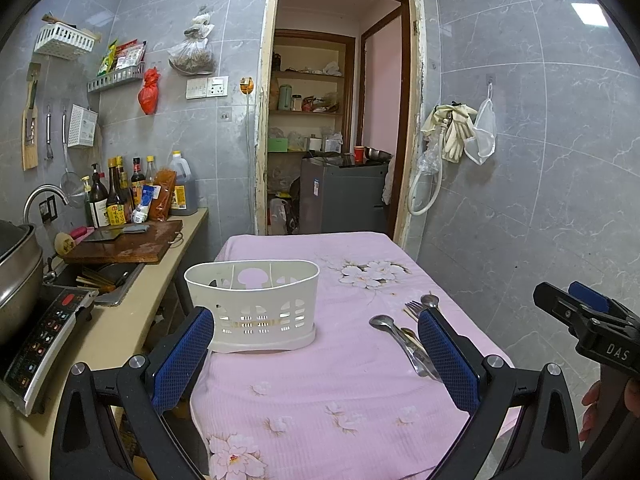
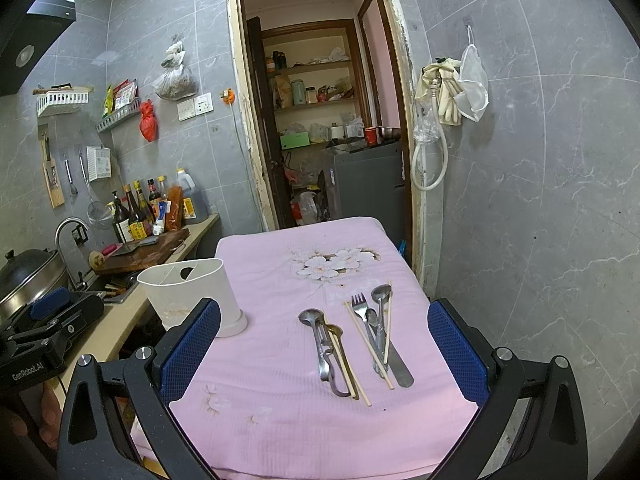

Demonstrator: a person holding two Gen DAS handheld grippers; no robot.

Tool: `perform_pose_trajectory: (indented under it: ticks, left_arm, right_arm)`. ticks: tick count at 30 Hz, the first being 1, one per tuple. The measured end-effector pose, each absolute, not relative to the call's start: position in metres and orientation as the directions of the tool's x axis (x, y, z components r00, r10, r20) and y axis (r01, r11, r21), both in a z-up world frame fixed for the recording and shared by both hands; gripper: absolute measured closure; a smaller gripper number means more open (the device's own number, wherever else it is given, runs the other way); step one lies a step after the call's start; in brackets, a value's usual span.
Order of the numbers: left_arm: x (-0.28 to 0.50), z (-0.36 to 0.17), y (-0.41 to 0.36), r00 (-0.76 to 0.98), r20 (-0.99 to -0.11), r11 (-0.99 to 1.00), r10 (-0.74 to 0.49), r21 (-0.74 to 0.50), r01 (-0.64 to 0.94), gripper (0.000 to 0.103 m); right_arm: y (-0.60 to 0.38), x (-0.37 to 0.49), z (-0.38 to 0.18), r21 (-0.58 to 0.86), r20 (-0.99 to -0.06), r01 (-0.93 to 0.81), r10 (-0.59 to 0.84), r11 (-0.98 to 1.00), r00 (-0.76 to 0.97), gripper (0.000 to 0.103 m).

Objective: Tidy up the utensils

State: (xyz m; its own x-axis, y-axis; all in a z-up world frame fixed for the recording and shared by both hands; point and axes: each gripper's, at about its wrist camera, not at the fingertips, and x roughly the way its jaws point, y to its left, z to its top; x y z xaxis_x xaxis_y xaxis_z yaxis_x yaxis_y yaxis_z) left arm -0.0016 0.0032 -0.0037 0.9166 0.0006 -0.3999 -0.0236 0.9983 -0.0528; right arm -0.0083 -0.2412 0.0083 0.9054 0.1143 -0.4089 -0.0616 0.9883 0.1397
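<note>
A white plastic utensil holder (image 1: 256,304) (image 2: 192,296) stands upright at the left side of the pink flowered tablecloth (image 1: 320,392) (image 2: 304,420). To its right lie two loose groups of utensils: a large spoon (image 2: 314,318) with a peeler and chopsticks, and a fork (image 2: 360,306), spoons, a knife (image 2: 400,368) and chopsticks (image 2: 370,344). In the left wrist view the same utensils (image 1: 404,340) lie partly behind the right finger. My left gripper (image 1: 316,344) is open and empty, low over the table's near edge. My right gripper (image 2: 324,344) is open and empty, facing the utensils.
A counter (image 1: 120,320) runs along the left with an induction cooker (image 1: 44,340), a pot (image 2: 28,276), a sink, a wooden cutting board (image 1: 128,240) and sauce bottles (image 1: 120,196). A doorway (image 1: 336,120) opens behind the table. A tiled wall (image 2: 540,220) stands close on the right.
</note>
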Motion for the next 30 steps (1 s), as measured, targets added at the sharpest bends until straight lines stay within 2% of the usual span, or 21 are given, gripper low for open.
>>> perform_pose_trajectory:
  ticks: [30]
  left_arm:
    - [0.0016, -0.0041, -0.0024, 0.916, -0.402, 0.999, -0.008, -0.052, -0.014, 0.0]
  right_arm:
    - [-0.2414, -0.0061, 0.0067, 0.143, -0.412, -0.061, 0.116, 0.988, 0.904, 0.001]
